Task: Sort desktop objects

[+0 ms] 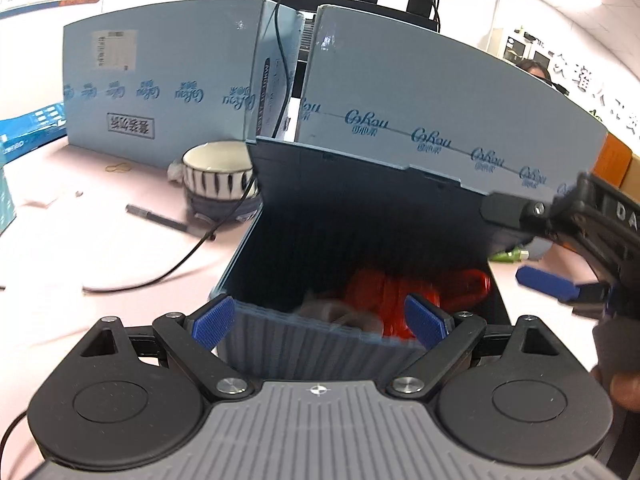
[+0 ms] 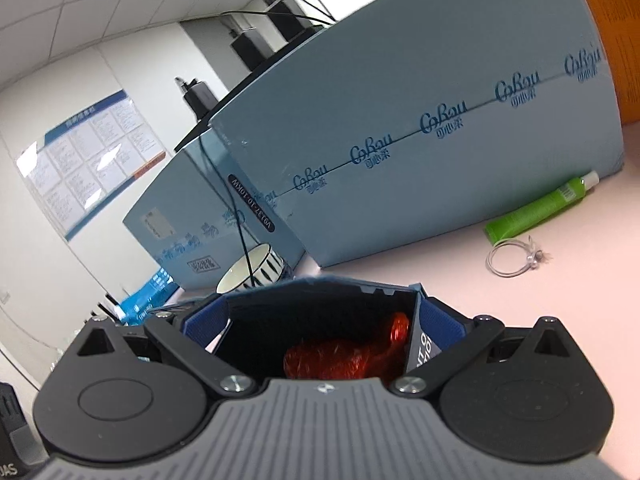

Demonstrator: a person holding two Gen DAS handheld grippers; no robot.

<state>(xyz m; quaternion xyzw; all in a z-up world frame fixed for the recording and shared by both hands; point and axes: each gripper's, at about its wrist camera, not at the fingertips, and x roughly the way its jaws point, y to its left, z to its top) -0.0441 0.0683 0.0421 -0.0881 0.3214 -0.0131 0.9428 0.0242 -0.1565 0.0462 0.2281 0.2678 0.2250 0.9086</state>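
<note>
A dark blue ribbed storage box (image 1: 320, 224) stands open in front of me. Inside lie a red plastic object (image 1: 384, 292) and a pale roll of tape (image 1: 340, 314). My left gripper (image 1: 320, 322) is open at the box's near rim, its blue pads on either side of the rim's middle. My right gripper (image 2: 324, 320) is open over the same box (image 2: 320, 300), with the red object (image 2: 344, 356) below it. It also shows in the left wrist view (image 1: 532, 248) at the box's right wall. A green tube (image 2: 540, 210) and a thin bracelet (image 2: 514, 258) lie on the pink desk.
Two large light blue cartons (image 1: 168, 80) (image 2: 420, 128) stand behind the box. A striped bowl (image 1: 218, 172), a grey pen (image 1: 156, 216) and a black cable (image 1: 176, 268) lie left of the box. A blue packet (image 1: 28, 130) sits at the far left.
</note>
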